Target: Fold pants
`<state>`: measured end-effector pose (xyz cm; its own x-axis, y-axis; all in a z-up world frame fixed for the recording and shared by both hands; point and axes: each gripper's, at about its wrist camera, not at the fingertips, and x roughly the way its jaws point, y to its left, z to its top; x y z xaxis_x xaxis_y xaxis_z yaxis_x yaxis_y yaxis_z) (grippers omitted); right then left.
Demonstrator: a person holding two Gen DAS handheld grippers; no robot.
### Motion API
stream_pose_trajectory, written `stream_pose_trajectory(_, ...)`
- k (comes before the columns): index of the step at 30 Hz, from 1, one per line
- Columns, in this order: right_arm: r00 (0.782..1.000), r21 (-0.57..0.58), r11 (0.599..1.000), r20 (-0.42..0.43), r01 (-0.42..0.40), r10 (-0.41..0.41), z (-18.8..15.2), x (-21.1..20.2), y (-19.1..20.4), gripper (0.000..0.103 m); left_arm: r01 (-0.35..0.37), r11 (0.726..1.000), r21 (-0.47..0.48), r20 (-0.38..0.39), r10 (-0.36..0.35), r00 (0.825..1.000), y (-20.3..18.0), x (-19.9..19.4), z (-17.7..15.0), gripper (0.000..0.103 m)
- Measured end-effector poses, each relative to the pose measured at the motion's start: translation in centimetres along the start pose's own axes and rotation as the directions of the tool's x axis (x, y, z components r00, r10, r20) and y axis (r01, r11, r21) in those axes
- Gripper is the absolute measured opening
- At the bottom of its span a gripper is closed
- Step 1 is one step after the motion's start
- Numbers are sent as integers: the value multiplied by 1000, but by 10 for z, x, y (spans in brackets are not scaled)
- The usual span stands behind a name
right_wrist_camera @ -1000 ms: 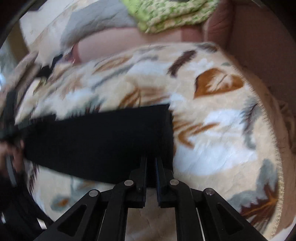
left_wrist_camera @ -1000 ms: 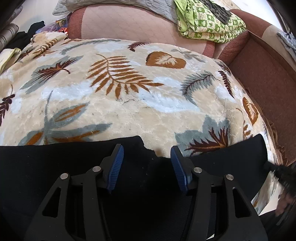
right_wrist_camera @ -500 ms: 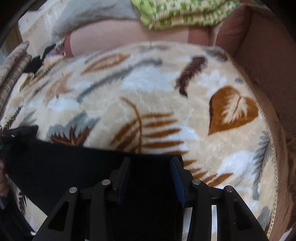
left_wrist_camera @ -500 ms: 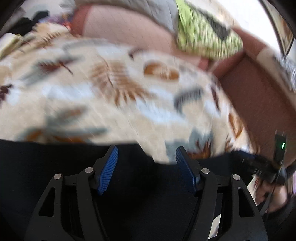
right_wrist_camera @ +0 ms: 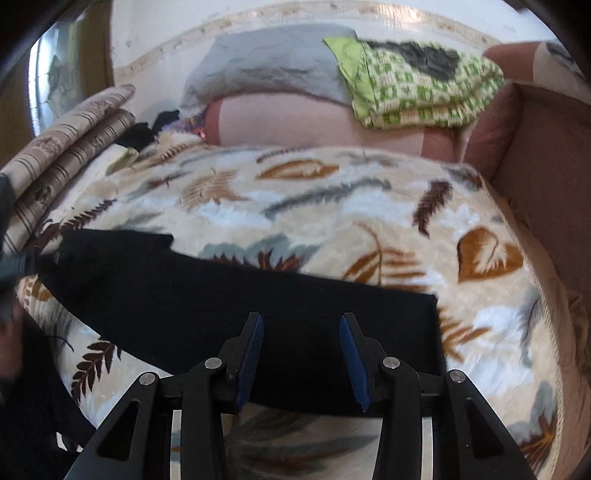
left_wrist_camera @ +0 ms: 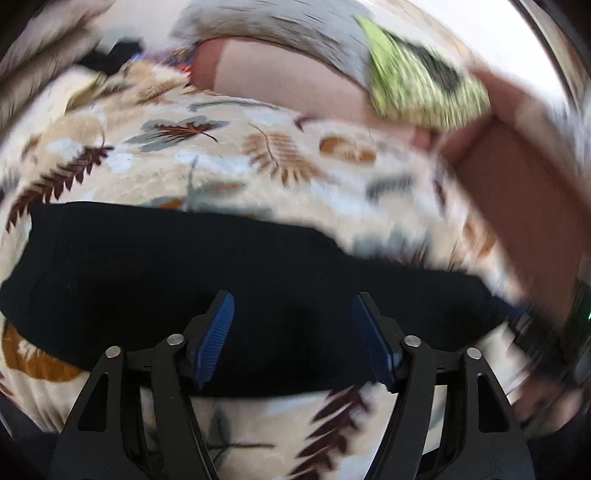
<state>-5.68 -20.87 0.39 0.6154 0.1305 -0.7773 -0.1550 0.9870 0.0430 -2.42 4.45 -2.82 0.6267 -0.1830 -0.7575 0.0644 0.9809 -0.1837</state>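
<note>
Black pants (right_wrist_camera: 229, 310) lie flat across the leaf-print blanket (right_wrist_camera: 332, 221). Left gripper (left_wrist_camera: 291, 332) is opening wider, gripping nothing. Right gripper (right_wrist_camera: 301, 350) hangs apart, empty too.

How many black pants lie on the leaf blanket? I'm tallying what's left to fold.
1: the black pants lie flat along the leaf blanket's near edge. Dark clothes at the far left may hide more.

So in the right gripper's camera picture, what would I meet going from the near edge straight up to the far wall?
Right hand-held gripper with open fingers → black pants lying flat → leaf-patterned blanket → pinkish sofa back → grey cloth draped over it → pale wall.
</note>
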Motion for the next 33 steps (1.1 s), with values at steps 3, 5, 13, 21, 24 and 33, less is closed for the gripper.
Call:
stream_pose_trajectory(3,986,6,999,-161,35,-34,-16,38,0,44,-122,982,143,-29,128,991,-20,21,-13,73)
stream_pose_trajectory(5,991,14,999,-131,36,-34,-14,35,1,47,-125,983,135,-29,130,991,-22,22,-15,79)
stream_pose_trajectory(13,997,47,996,-13,79,-79,-17,2,-8,47,-107,992,67,119,99,988,-20,-7,-4,80)
stream_pose_trajectory(21,991,266,962,98,63,-92,-34,-38,-64,47,-77,993,95,-31,80,996,-31,22,-9,81)
stream_pose_trajectory(24,983,412,910,149,41,-112,-57,-59,-91,48,-64,995,77,-41,67,997,-29,23,-8,82)
stream_pose_trajectory(33,999,475,879,40,-40,24,-76,-30,-89,48,-107,988,110,-34,112,993,-36,29,-13,84)
